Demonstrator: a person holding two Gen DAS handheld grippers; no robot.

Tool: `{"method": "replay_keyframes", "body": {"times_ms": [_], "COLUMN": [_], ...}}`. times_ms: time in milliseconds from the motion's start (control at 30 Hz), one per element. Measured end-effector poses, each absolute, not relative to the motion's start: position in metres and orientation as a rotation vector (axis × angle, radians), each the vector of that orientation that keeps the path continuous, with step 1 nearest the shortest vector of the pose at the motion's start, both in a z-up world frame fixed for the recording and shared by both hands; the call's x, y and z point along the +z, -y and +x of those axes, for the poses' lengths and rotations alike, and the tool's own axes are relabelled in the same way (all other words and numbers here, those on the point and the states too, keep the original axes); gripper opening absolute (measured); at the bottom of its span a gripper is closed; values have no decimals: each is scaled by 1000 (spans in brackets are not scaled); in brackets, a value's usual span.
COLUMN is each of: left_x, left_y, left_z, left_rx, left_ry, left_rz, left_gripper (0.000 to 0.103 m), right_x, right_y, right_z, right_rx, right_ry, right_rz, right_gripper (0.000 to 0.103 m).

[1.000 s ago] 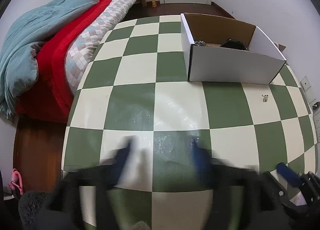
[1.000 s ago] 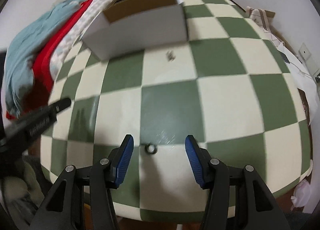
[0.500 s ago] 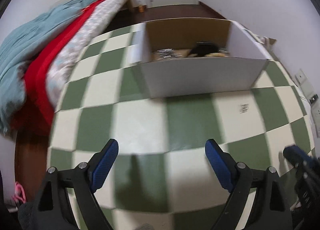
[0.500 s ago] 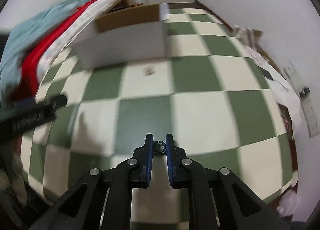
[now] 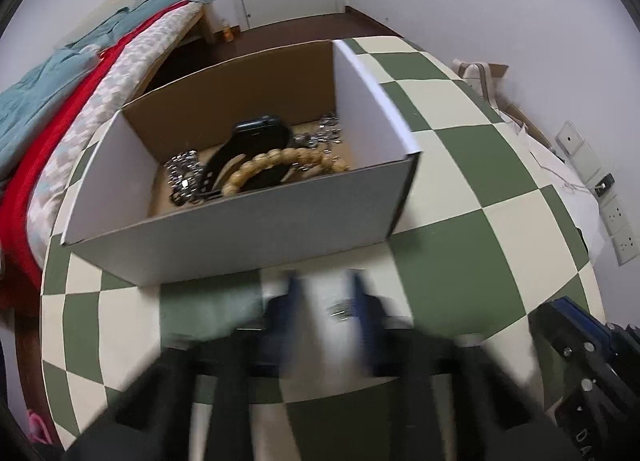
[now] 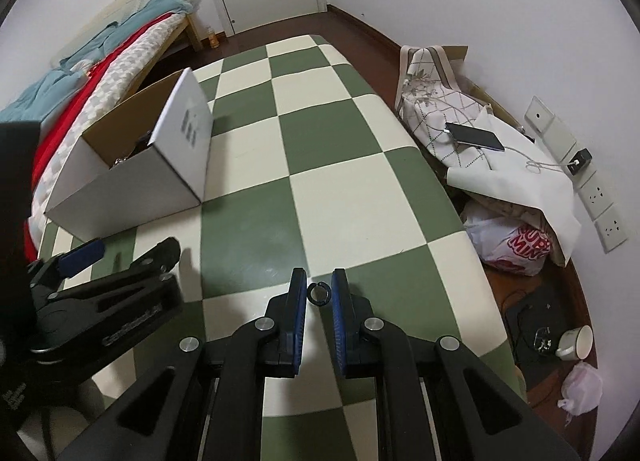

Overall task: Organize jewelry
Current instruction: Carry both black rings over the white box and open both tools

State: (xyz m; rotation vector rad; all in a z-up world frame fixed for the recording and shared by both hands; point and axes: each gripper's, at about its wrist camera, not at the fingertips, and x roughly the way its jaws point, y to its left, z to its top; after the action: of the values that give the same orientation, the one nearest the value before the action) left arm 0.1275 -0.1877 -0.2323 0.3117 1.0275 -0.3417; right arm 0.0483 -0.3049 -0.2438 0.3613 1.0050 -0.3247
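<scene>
**Jewelry on the checked surface: count and positions**

- Ring [image 6: 319, 294], one: small and dark, sits between the tips of the right gripper [image 6: 319, 293]. The blue fingers [image 6: 298, 301] stand close on either side of it, narrowly parted; whether they actually touch it cannot be told.
- Small metal piece [image 5: 339, 311], one: lies on a cream square between the fingers of the left gripper [image 5: 325, 301]. That gripper is blurred; its fingers look part-way closed around the piece, grip uncertain.
- Cardboard box [image 5: 240, 229], one: open-topped, white outside, brown inside, standing on the surface [image 6: 340, 197] just beyond the left gripper.
- Box contents: one wooden bead bracelet [image 5: 280, 165], one black watch-like item [image 5: 256, 141], two clusters of silver chain [image 5: 184, 173]; exact chain count unclear.
- Bed [image 6: 100, 57], one, beside the surface.
- Phone [image 6: 474, 136], one, on cloth to the right.
</scene>
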Motion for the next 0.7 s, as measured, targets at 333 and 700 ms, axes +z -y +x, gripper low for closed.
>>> {"method": "replay_keyframes", "body": {"times_ms": [333, 700], "left_x": [-210, -112], "left_y": [170, 98], "left_z": [120, 152], "left_rx": [-347, -319], "left_ry": [-989, -957], "left_rz": [283, 135], "left_gripper": [0, 0], "right_x": [-238, -163], "right_y": [307, 291], "right_z": [50, 58], "right_rx": [-324, -224], "right_ry": [-978, -871], "right_rz": [373, 415], "right_gripper": [13, 13]}}
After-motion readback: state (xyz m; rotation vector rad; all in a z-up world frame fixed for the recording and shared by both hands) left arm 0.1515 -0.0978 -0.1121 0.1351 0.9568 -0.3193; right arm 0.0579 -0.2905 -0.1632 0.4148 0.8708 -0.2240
